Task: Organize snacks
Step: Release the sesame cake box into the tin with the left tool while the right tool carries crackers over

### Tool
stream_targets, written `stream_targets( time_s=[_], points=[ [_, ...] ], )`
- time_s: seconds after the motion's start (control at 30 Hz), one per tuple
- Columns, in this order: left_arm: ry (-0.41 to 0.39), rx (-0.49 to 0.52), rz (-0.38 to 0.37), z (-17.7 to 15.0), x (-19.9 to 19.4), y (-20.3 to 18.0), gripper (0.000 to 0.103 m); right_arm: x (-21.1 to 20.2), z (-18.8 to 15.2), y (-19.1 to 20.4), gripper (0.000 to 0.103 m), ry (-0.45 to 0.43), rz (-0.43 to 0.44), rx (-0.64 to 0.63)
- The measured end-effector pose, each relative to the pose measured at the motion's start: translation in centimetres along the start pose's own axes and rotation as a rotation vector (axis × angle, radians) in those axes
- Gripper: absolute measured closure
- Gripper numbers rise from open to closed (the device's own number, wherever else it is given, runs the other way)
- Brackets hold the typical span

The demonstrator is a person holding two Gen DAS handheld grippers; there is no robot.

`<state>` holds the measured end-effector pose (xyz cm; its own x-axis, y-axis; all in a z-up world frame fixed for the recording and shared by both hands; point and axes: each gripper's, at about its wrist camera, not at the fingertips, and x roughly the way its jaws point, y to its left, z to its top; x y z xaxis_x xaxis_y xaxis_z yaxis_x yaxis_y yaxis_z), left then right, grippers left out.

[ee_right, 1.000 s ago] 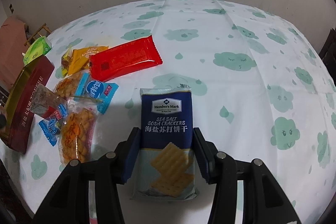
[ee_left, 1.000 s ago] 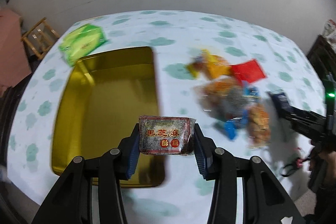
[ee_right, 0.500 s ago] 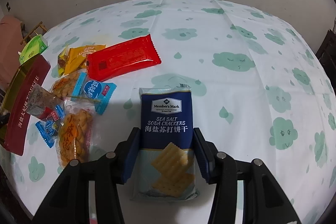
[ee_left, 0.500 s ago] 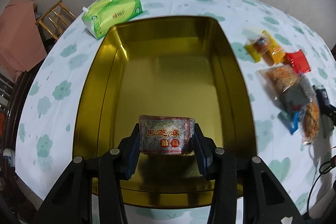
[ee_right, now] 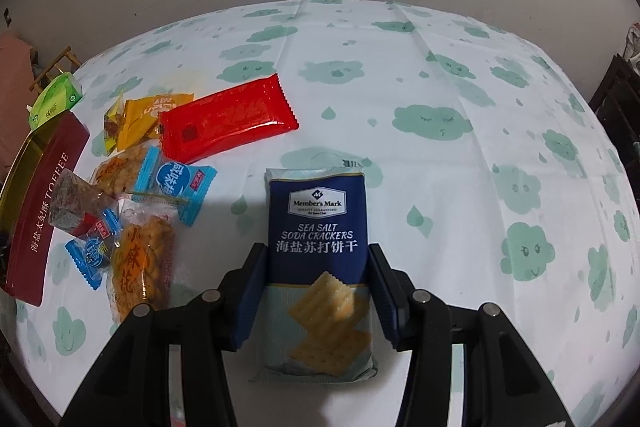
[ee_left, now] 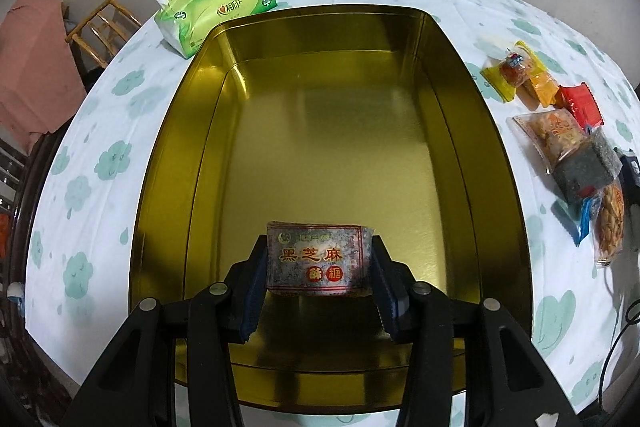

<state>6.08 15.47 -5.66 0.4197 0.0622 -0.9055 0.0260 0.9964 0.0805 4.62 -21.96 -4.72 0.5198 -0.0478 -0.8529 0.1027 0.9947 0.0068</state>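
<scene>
My left gripper (ee_left: 318,263) is shut on a grey black-sesame candy packet (ee_left: 318,261) and holds it over the near end of the open gold tin (ee_left: 464,99), whose floor is bare. My right gripper (ee_right: 316,271) is shut on a navy soda cracker pack (ee_right: 318,247) above the tablecloth. A pile of snacks lies left of it: a red packet (ee_right: 228,123), yellow packets (ee_right: 140,119), blue candies (ee_right: 180,183), a fried twist bag (ee_right: 142,267) and a dark sesame block (ee_right: 68,203). The same pile shows right of the tin in the left wrist view (ee_left: 560,131).
A green tissue pack (ee_left: 218,9) lies at the tin's far left corner. The tin's maroon outer wall (ee_right: 40,211) stands at the left in the right wrist view. A wooden chair (ee_left: 102,27) and pink cloth (ee_left: 32,75) stand beyond the table's left edge.
My left gripper has carried the sesame candy packet leftward from beside the tin to over its near end and has come lower. My right gripper has barely moved with the cracker pack.
</scene>
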Motion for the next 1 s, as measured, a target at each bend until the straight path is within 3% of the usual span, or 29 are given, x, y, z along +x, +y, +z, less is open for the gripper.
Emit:
stream_targets(
  time_s=[0.23,0.53,0.77,1.0],
  points=[
    [-0.052,0.006,-0.015,0.4,-1.2,-0.1,0.037,-1.5,0.5,0.0,0.053,-0.034,-0.005,0.014],
    [-0.149,-0.052,-0.071,1.3,-4.8,1.5,0.029,-4.9,2.5,3.3,0.053,-0.105,0.062,-0.028],
    [-0.187,-0.151,-0.018,0.8,-6.8,6.3,0.025,-6.4,2.9,12.6,0.053,-0.115,0.206,-0.187],
    [-0.163,-0.242,0.067,-1.5,-7.1,11.3,0.024,-6.1,2.2,22.2,0.053,-0.067,0.347,-0.324]
  ],
)
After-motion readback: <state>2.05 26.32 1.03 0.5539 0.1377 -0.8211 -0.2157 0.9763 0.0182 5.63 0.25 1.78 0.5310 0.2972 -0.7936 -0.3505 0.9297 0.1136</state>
